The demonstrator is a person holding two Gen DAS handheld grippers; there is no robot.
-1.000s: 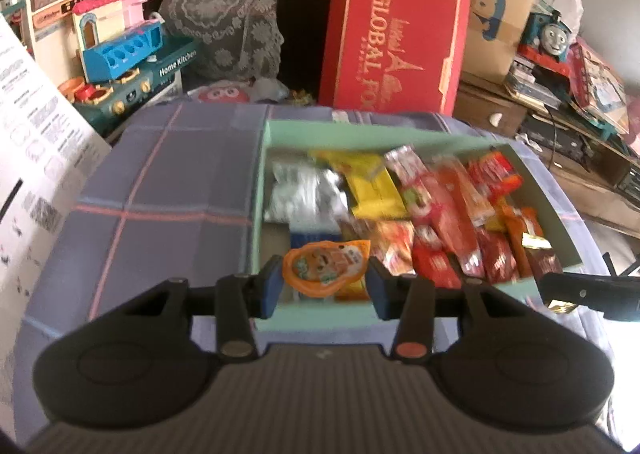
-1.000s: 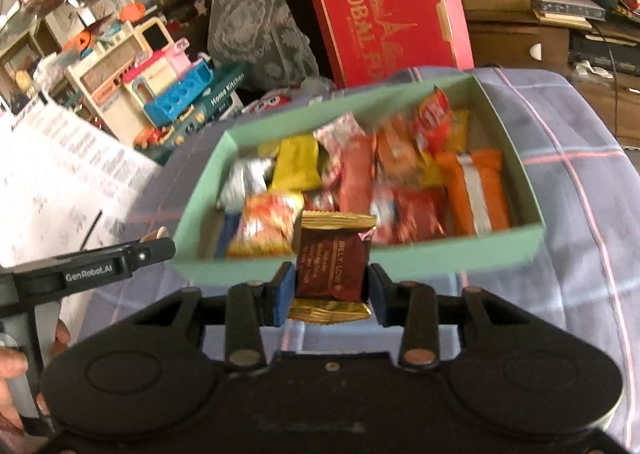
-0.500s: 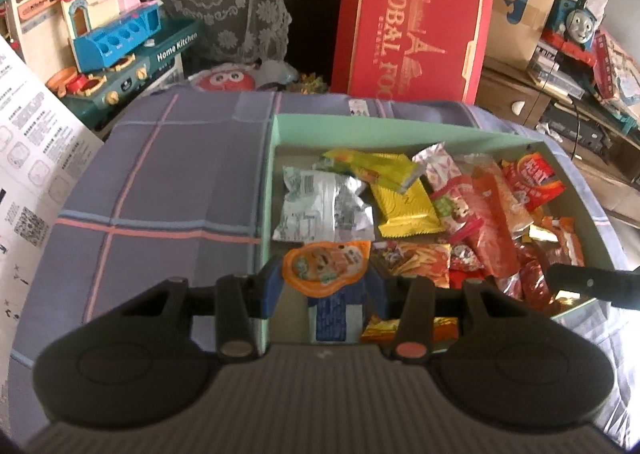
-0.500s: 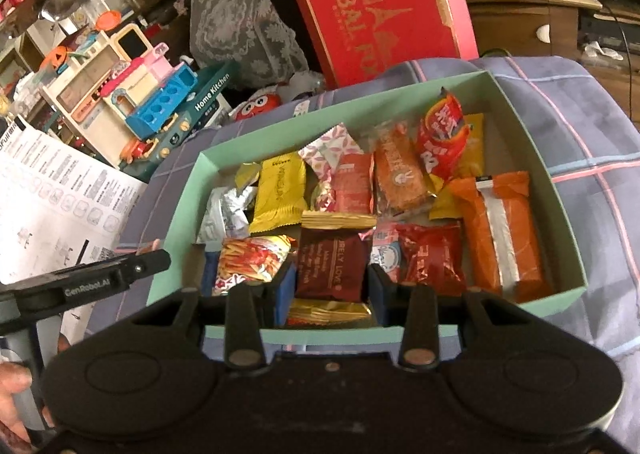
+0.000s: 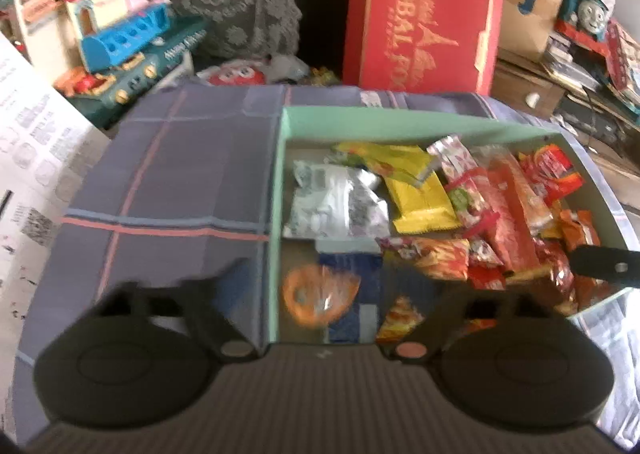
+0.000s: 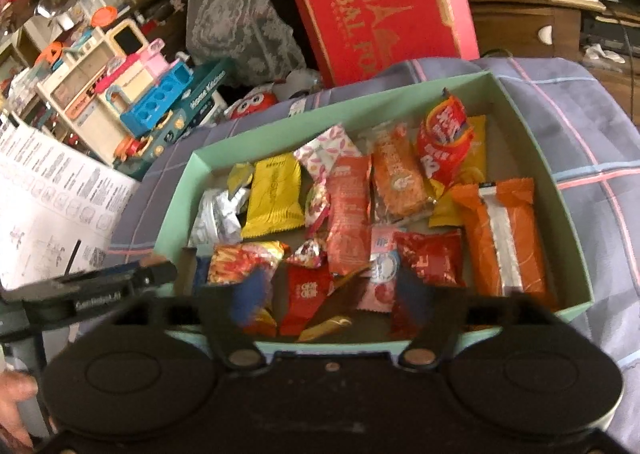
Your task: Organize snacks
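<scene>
Both grippers hang over the green box, jaws just sprung wide and released. The left gripper has the orange round snack loose between its fingers, blurred, at the box's near-left corner. The right gripper grips nothing, packets lying beneath it.

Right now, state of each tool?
Left tool: open, jaws just opened; orange round snack pack lies loose between them in the green box.
Right tool: open, jaws just opened, holding nothing.
</scene>
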